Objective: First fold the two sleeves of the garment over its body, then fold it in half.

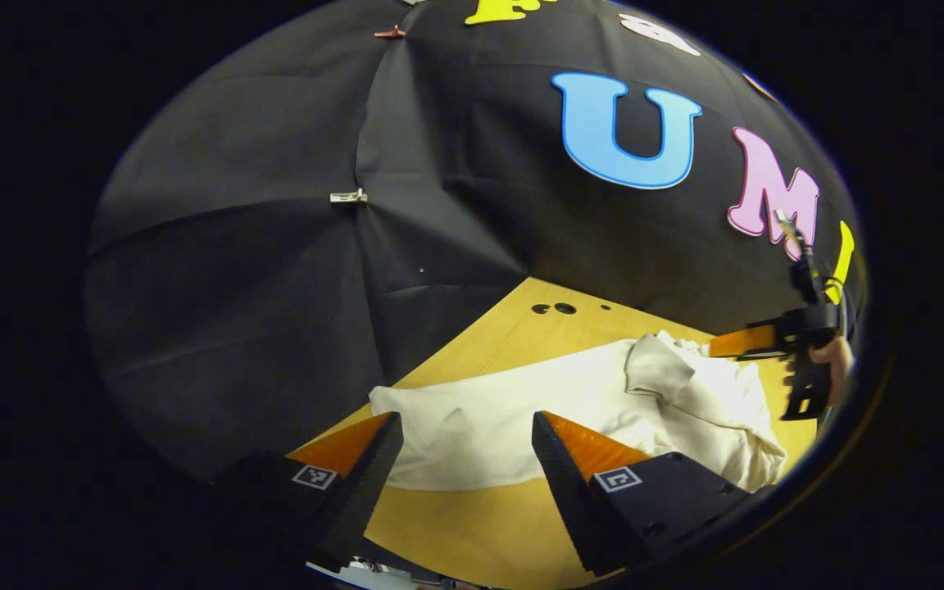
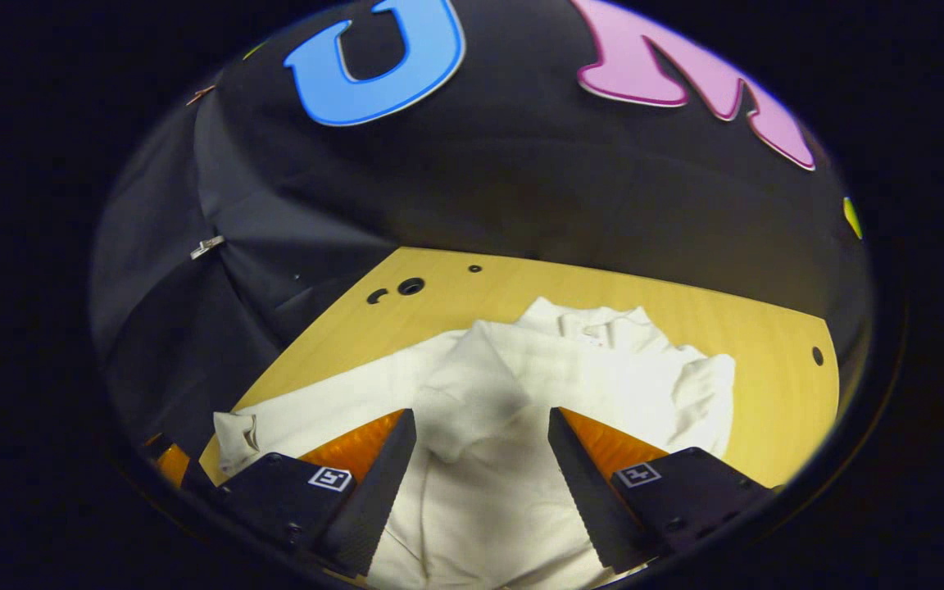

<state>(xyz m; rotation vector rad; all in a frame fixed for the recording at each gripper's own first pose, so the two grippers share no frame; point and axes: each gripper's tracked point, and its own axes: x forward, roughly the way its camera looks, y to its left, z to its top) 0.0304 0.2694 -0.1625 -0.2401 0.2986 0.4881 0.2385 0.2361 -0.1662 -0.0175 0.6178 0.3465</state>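
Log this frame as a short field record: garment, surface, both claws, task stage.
garment: white garment lying on the table, rumpled, one sleeve already folded over the body
surface: wooden table with small holes near its far edge
left claw: open, above the near edge of the garment, holding nothing
right claw: open, over the garment with the folded sleeve between its fingers, not pressed on it
right claw, seen from the left gripper view: at the garment's far end, a hand holding it
task stage: half fold not yet done

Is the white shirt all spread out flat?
No. One sleeve lies folded over the shirt body; the shirt's other side is bunched on the table.
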